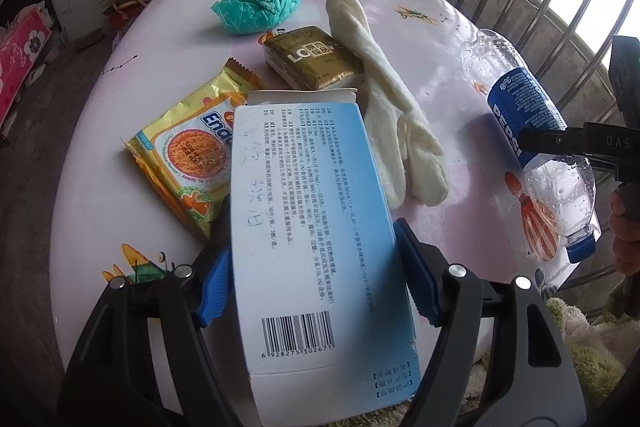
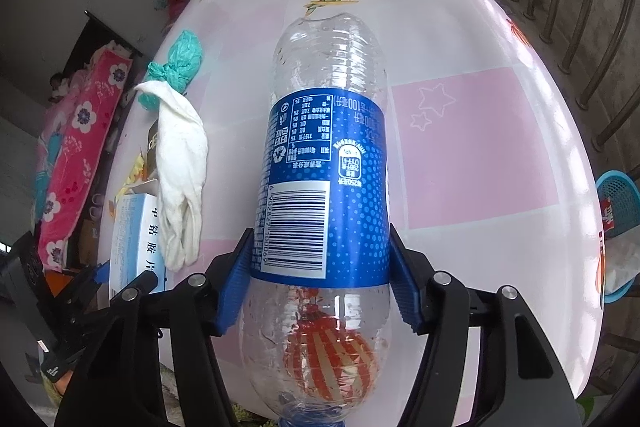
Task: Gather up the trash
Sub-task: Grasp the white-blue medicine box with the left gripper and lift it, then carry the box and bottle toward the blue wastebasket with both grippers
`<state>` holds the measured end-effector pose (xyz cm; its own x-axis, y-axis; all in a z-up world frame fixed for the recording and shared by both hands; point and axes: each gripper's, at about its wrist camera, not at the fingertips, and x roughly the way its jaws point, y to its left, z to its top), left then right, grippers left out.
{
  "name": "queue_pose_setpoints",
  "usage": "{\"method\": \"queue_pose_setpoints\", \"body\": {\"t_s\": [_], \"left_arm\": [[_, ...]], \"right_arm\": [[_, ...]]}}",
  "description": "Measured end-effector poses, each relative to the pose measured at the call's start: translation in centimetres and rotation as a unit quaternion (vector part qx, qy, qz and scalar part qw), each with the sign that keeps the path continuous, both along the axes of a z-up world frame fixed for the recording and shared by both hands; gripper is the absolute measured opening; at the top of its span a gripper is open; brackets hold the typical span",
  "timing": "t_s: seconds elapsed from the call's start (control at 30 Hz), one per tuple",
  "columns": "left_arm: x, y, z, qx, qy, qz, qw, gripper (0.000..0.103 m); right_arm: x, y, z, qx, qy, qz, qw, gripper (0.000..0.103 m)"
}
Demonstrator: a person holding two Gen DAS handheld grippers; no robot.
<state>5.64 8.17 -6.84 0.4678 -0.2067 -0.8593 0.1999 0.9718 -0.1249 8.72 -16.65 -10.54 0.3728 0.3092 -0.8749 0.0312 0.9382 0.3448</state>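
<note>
Held the medicine box (image 1: 316, 187) in the left gripper (image 1: 316, 259), set wide, blue pads pressed to both long sides. Found that box at the near edge of the table (image 1: 100, 167), far end lapped over the noodle packet (image 1: 188, 155). Held the Pepsi bottle (image 2: 320, 155) in the right gripper (image 2: 320, 247), also set wide, pads against the lower part of the label. Found that bottle lying toward the right edge, cap end out past the near edge.

Left on the table, well apart from both grips: the gold pack (image 1: 312, 61) and the white glove (image 1: 384, 99) mid-table, the teal bag (image 1: 256, 3) toward the far edge. Spotted a blue basket (image 2: 620, 203) off the right edge; judged it the likely bin, without certainty.

Judged three risks from here:
- Crushed or sprung box: thin card, open at the far flap, likely empty; could have buckled under more squeeze, then slid out between the pads.
- Rolled or slipped bottle: round, slick, wet inside; gripped low on the label rather than at mid-body, so could have swung or twisted loose on lifting, then dropped past the near edge.
- Dragged noodle packet: lapped under the box, so might have been pulled toward the near edge and off.

Judged a clash between the two grippers possible too, both working along the same edge.
</note>
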Motion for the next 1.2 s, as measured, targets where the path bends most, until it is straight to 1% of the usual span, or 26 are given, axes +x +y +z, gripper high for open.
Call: {"method": "queue_pose_setpoints", "body": {"t_s": [0.17,0.4,0.67,0.8,0.93,0.97,1.07,1.2], "left_arm": [[-0.3,0.1,0.3,-0.001,-0.008,0.002,1.0000,0.068],[-1.1,0.3,1.2,0.002,-0.029,0.004,0.9996,0.068],[-2.7,0.8,3.5,-0.003,-0.069,0.013,0.9976,0.067],[-3.5,1.0,5.1,-0.021,-0.093,0.019,0.9953,0.067],[-4.3,0.5,7.1,-0.033,-0.130,0.019,0.9908,0.067],[-4.6,0.4,7.6,-0.042,-0.140,0.020,0.9891,0.067],[-5.5,0.2,8.5,-0.057,-0.158,0.023,0.9856,0.067],[-6.4,0.4,8.9,-0.070,-0.166,0.026,0.9833,0.067]], "right_arm": [[-0.3,-0.5,0.5,0.008,-0.010,-0.009,1.000,0.058],[-1.4,-1.1,1.8,0.015,-0.030,-0.018,0.999,0.058],[-2.5,-1.6,3.4,0.023,-0.053,-0.024,0.998,0.058],[-3.4,-2.0,4.7,0.032,-0.070,-0.029,0.997,0.058],[-4.1,-2.4,6.0,0.034,-0.080,-0.033,0.996,0.058],[-4.2,-2.5,6.1,0.033,-0.081,-0.033,0.996,0.058],[-4.4,-2.5,6.9,0.029,-0.083,-0.032,0.996,0.058],[-5.2,-2.2,7.9,0.029,-0.092,-0.032,0.995,0.058]]}}
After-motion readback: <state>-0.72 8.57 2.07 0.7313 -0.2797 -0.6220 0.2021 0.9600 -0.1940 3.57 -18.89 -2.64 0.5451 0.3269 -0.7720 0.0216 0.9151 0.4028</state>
